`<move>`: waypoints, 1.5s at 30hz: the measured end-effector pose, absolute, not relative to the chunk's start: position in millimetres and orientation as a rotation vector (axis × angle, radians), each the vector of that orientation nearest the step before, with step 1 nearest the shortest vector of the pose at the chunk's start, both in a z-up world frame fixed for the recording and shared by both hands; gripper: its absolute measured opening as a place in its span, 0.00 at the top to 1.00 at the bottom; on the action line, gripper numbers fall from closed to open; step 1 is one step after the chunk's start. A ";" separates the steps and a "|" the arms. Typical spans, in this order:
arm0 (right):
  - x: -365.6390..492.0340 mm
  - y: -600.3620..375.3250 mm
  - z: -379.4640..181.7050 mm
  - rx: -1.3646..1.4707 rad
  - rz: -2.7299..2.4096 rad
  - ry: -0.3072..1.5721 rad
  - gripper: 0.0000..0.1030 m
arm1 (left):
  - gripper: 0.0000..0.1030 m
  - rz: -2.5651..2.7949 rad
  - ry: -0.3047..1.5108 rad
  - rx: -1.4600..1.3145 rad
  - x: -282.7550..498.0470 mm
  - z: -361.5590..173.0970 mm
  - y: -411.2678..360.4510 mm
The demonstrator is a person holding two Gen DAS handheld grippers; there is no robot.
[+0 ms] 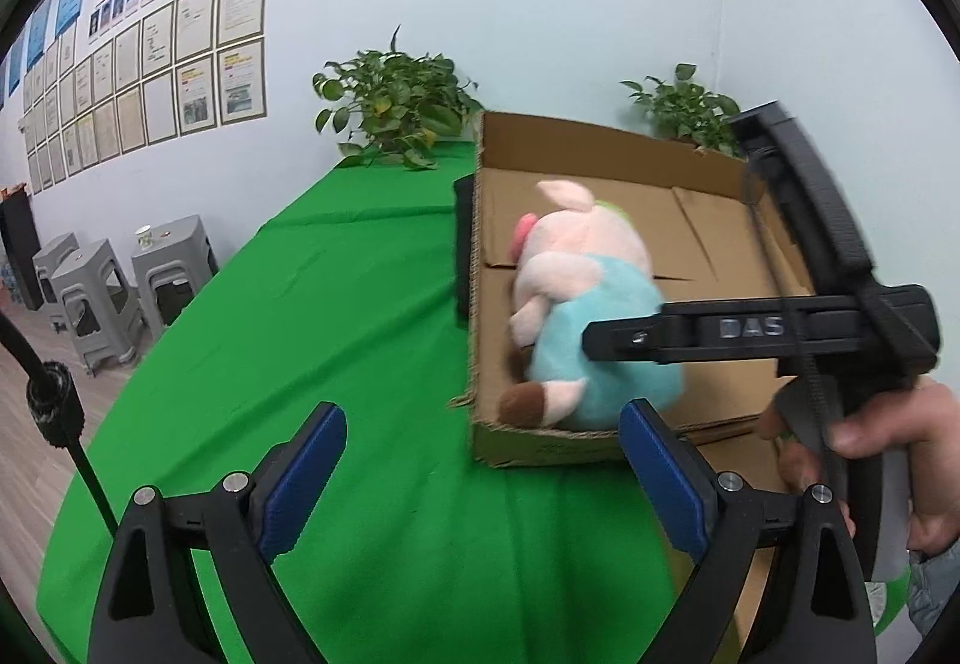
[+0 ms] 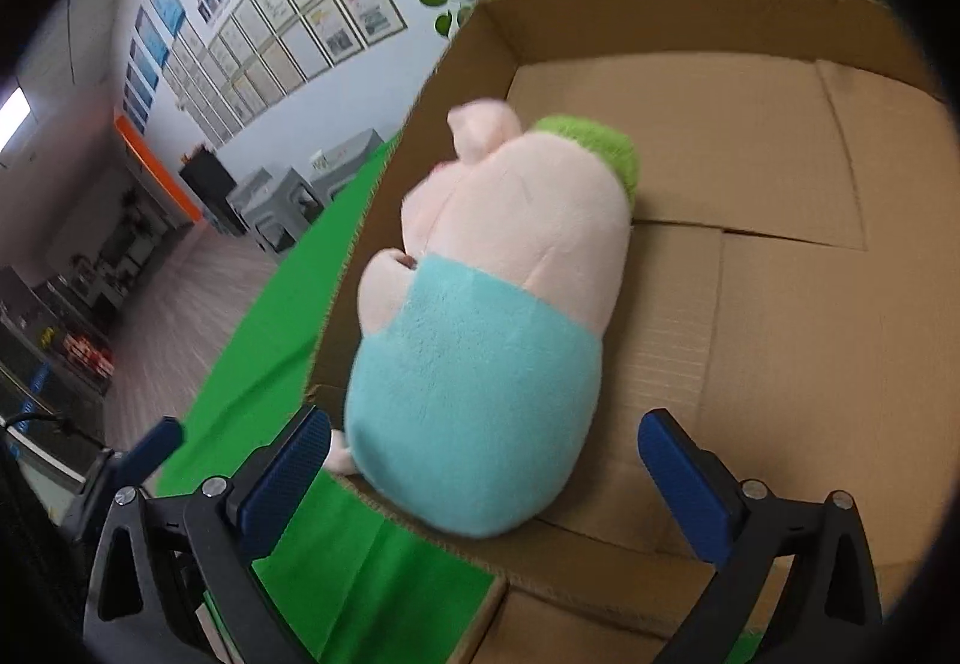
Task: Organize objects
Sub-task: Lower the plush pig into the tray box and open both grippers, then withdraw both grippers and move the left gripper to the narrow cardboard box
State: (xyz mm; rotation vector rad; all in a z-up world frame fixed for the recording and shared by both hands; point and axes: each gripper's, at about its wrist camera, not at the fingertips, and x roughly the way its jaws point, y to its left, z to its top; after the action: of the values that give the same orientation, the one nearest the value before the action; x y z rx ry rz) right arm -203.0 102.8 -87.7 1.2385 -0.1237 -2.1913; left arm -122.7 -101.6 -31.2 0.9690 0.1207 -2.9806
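Note:
A plush pig (image 1: 576, 304) in a light blue outfit lies inside an open cardboard box (image 1: 690, 148) on the green table. In the right wrist view the pig (image 2: 492, 340) fills the near left corner of the box (image 2: 780, 220). My right gripper (image 2: 486, 460) is open, its blue pads on either side of the pig's lower body, not touching it. It also shows in the left wrist view (image 1: 606, 346) reaching over the box. My left gripper (image 1: 480, 460) is open and empty over the green cloth in front of the box.
The table wears a green cloth (image 1: 336, 316). Two potted plants (image 1: 396, 106) stand at the table's far end behind the box. Grey stools (image 1: 102, 292) stand on the floor to the left. A black object (image 1: 462, 244) sits against the box's left wall.

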 end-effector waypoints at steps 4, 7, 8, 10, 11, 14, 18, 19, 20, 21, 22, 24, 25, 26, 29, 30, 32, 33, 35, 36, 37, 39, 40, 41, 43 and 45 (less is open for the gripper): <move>-207.6 81.1 -101.2 1.253 -2.139 -0.083 0.12 | 0.10 -2.975 0.145 0.982 -122.1 -38.4 -112.5; -199.7 70.3 -94.4 1.192 -2.165 0.005 0.24 | 0.10 -2.986 0.159 0.980 -122.5 -41.0 -121.2; -198.2 68.8 -90.6 1.176 -2.159 0.023 0.26 | 0.10 -2.990 0.173 0.976 -122.5 -41.1 -124.5; -197.0 67.2 -85.3 1.170 -2.118 0.022 0.31 | 0.10 -2.992 0.190 0.967 -122.3 -39.9 -129.1; -197.6 67.7 -83.5 1.170 -2.115 0.016 0.31 | 0.10 -2.994 0.196 0.962 -122.4 -39.5 -130.8; -210.8 69.7 -92.9 1.198 -2.081 -0.043 0.28 | 0.10 -3.002 0.223 0.959 -123.3 -38.1 -132.8; -209.4 73.9 -98.0 1.182 -2.076 -0.101 0.12 | 0.10 -2.995 0.181 0.951 -120.2 -37.5 -127.6; -207.8 73.8 -97.1 1.176 -2.084 -0.094 0.11 | 0.10 -2.996 0.183 0.956 -119.5 -37.5 -126.6; -205.7 73.3 -96.2 1.174 -2.092 -0.089 0.10 | 0.10 -2.995 0.183 0.959 -118.8 -37.3 -125.3; -205.2 73.5 -95.3 1.174 -2.098 -0.092 0.08 | 0.10 -2.994 0.177 0.956 -117.7 -36.8 -124.4; -203.5 73.7 -94.3 1.169 -2.111 -0.098 0.05 | 0.10 -2.993 0.169 0.951 -116.7 -36.4 -123.7; -198.1 78.1 -89.4 1.148 -2.144 -0.106 0.00 | 0.10 -2.984 0.151 0.944 -115.1 -35.5 -123.0; -195.2 80.1 -86.4 1.140 -2.157 -0.107 0.00 | 0.10 -2.983 0.146 0.941 -115.0 -35.0 -122.4; -190.1 83.8 -81.0 1.130 -2.182 -0.103 0.00 | 0.10 -2.980 0.142 0.938 -114.4 -34.5 -122.4; -177.8 97.4 -73.4 1.115 -2.275 -0.072 0.00 | 0.10 -2.977 0.141 0.927 -112.1 -31.4 -122.2; -171.7 104.2 -70.2 1.108 -2.308 -0.061 0.00 | 0.10 -2.979 0.136 0.923 -111.3 -30.3 -121.1; -158.3 118.9 -64.2 1.102 -2.382 -0.037 0.00 | 0.10 -2.979 0.119 0.924 -109.9 -28.0 -117.6; -153.0 125.6 -58.8 1.091 -2.411 -0.034 0.00 | 0.10 -2.979 0.107 0.921 -108.8 -26.1 -114.8; -134.0 143.8 -49.3 1.052 -2.463 -0.036 0.00 | 0.10 -2.980 0.083 0.907 -106.0 -21.3 -107.9; -123.5 152.6 -46.0 1.032 -2.490 -0.033 0.00 | 0.09 -2.985 0.070 0.896 -104.2 -18.6 -103.2; -112.0 159.8 -43.9 1.021 -2.523 -0.016 0.00 | 0.07 -2.991 0.061 0.885 -102.1 -16.4 -98.9; -99.1 170.2 -42.2 1.004 -2.563 -0.014 0.00 | 0.06 -3.000 0.051 0.877 -97.9 -12.4 -87.7; -90.9 175.3 -42.2 0.994 -2.567 -0.030 0.00 | 0.06 -3.011 0.051 0.879 -95.5 -11.3 -82.2; -83.4 180.4 -43.2 0.987 -2.571 -0.045 0.01 | 0.06 -3.021 0.053 0.883 -93.6 -10.7 -75.9; -71.9 185.2 -45.1 0.958 -2.594 -0.063 0.10 | 0.06 -3.033 0.057 0.883 -89.9 -9.1 -64.3; -58.8 187.0 -47.0 0.952 -2.627 -0.054 0.43 | 0.11 -3.046 0.054 0.866 -84.2 -8.1 -53.3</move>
State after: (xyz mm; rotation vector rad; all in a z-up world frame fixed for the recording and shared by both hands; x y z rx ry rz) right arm -58.8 187.0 -47.0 0.9518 -0.0538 -2.6270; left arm -84.2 -53.3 -8.1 0.8658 0.0544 -3.0460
